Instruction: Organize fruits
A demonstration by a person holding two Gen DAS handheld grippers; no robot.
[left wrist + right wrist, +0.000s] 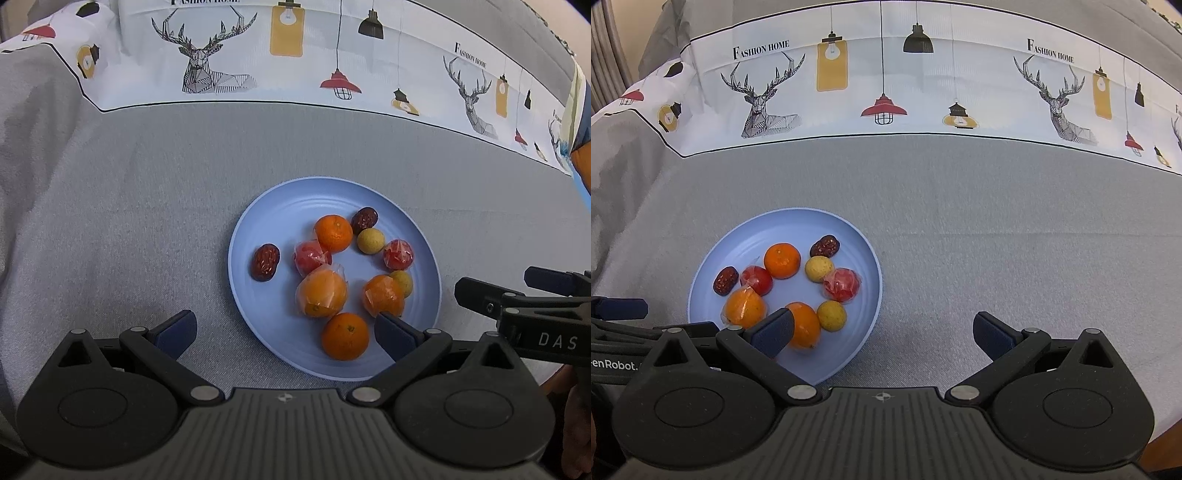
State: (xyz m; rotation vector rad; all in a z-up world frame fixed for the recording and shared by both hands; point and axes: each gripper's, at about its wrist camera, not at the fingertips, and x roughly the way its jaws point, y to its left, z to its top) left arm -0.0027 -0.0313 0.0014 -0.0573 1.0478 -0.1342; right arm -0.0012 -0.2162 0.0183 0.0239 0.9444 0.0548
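All the fruit in view sits on the blue plate [258,206], and none lies on the grey cloth [147,206] around it, so the gathering looks done or nearly so; whether sorting by kind is also wanted I cannot tell, and by kind it is still mixed. Near the plate's centre is a bare orange [333,233], with a wrapped red fruit [309,256] touching it and a wrapped orange [322,293] just below that. A second bare orange [345,336] lies at the plate's near rim, and another wrapped orange [383,295] beside it touches a yellow fruit [403,282]. One date [265,262] sits alone by the plate's left rim, the other date [364,220] at the far side, next to a second yellow fruit [371,240] and a second wrapped red one [398,254]. The left gripper [285,334] hangs over the plate's near left edge, spread wide and empty. The right gripper [882,332] hovers just off the plate's right side, likewise spread and holding nothing.
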